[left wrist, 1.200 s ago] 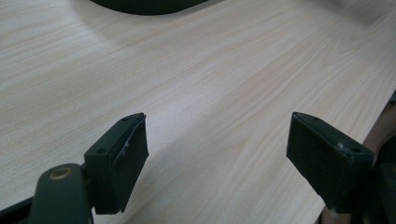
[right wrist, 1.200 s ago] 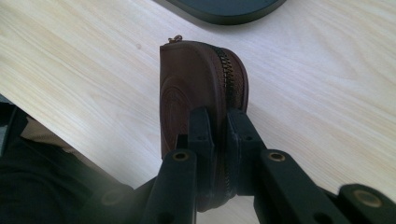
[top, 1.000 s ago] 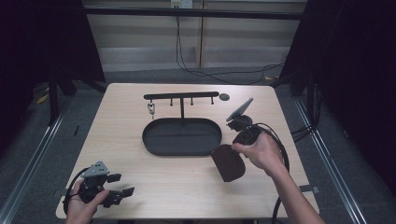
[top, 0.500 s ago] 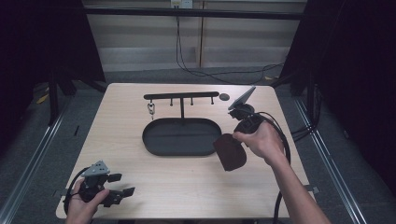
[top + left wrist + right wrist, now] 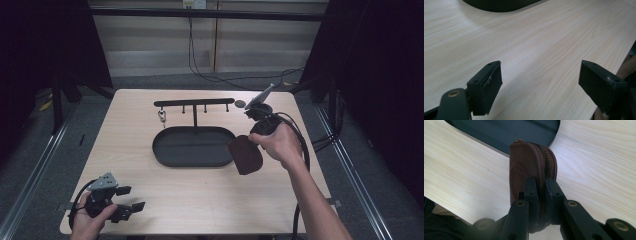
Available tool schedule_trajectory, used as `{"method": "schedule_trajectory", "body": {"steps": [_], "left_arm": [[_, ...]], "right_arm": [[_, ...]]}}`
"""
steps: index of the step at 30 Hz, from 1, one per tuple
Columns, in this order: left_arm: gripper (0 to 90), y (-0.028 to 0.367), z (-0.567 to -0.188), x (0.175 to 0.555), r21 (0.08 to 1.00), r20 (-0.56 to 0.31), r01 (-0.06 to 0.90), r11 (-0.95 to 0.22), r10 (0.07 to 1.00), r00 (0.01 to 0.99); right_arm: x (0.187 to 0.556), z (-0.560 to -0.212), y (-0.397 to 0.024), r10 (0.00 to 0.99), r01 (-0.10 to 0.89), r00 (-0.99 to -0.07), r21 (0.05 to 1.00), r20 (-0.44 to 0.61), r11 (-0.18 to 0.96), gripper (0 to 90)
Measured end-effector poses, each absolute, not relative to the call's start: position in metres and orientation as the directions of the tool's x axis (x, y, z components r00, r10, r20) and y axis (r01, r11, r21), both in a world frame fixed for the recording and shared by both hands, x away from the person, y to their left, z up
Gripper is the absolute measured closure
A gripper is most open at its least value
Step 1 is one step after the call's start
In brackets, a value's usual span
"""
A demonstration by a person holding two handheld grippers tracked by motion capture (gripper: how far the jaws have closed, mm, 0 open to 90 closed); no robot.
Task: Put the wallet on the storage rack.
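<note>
One brown zip pouch (image 5: 529, 170) clamped in right gripper (image 5: 541, 185) beside black tray (image 5: 192, 146), left gripper (image 5: 540, 82) spread apart over table (image 5: 536, 45)

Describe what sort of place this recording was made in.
Probably a lab-style recording station, not a home: a pale wooden table ringed by black curtains, loose cables on the grey floor, and staged props, a black oval metal tray with a hook rail.

pouch (image 5: 245, 155) at right end of tray (image 5: 165, 150); hook rack (image 5: 194, 103) behind tray, on table (image 5: 210, 195).
</note>
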State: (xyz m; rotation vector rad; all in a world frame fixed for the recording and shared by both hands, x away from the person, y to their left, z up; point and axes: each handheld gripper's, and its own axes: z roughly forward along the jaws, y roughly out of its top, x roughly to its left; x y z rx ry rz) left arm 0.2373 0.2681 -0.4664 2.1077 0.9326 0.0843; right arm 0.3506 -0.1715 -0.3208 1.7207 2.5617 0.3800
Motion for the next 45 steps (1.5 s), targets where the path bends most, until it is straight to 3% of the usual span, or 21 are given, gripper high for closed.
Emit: {"method": "schedule_trajectory", "body": {"steps": [20, 45], "left_arm": [[18.6, 0.268, -0.467, 0.237, 0.702, -0.240, 0.587, -0.404, 0.641, 0.729], [18.6, 0.269, -0.466, 0.238, 0.700, -0.241, 0.595, -0.394, 0.655, 0.717]], "right_arm": [[0.376, -0.319, -0.168, 0.933, 0.922, -0.347, 0.219, 0.100, 0.320, 81.3], [0.412, -0.330, -0.166, 0.946, 0.940, -0.251, 0.287, 0.206, 0.187, 81.4]]}}
